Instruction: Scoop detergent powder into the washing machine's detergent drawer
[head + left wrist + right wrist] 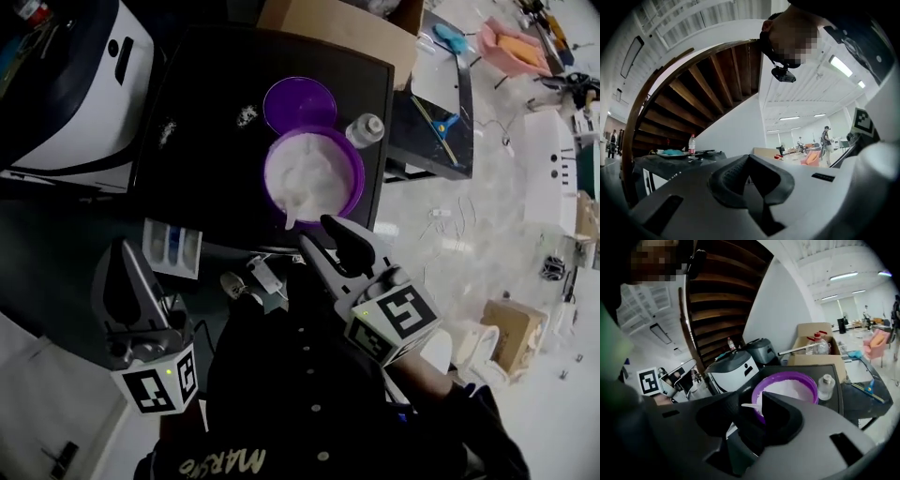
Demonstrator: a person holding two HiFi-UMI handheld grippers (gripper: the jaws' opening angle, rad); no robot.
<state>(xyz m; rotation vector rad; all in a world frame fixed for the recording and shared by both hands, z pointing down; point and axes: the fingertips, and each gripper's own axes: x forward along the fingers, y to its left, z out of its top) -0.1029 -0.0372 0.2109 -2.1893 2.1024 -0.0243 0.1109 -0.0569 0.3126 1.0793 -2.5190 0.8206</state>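
The tub of detergent powder (314, 173) sits open on the near right part of the black table (202, 178), purple-walled and heaped with white powder. The white scoop (291, 221) stands in the powder, its handle leaning over the tub's near rim. Our right gripper (319, 234) hovers just near that rim with its jaws spread. In the right gripper view the scoop (751, 406) shows through the gap between them, just beyond the tips of the right gripper (750, 412). The jaws are not pinching it, and we cannot tell whether either tip touches it. Touching the tub's far side lies its purple lid (300, 103), flat on the table, and a small clear bottle (366, 129) with a white cap stands just right of the two. Specks of spilled powder (247, 114) dot the table left of the lid. The detergent drawer (173, 248), white with blue compartments, lies at the table's near left edge, left of the tub. Our left gripper (122, 262) is held near and left of the drawer, apart from it. In its own view the left gripper (749, 164) has its jaws pressed together on nothing and tips upward toward a wooden staircase (693, 93). The white machine (75, 84) stands far left, and a cardboard box (337, 28) sits beyond the table.
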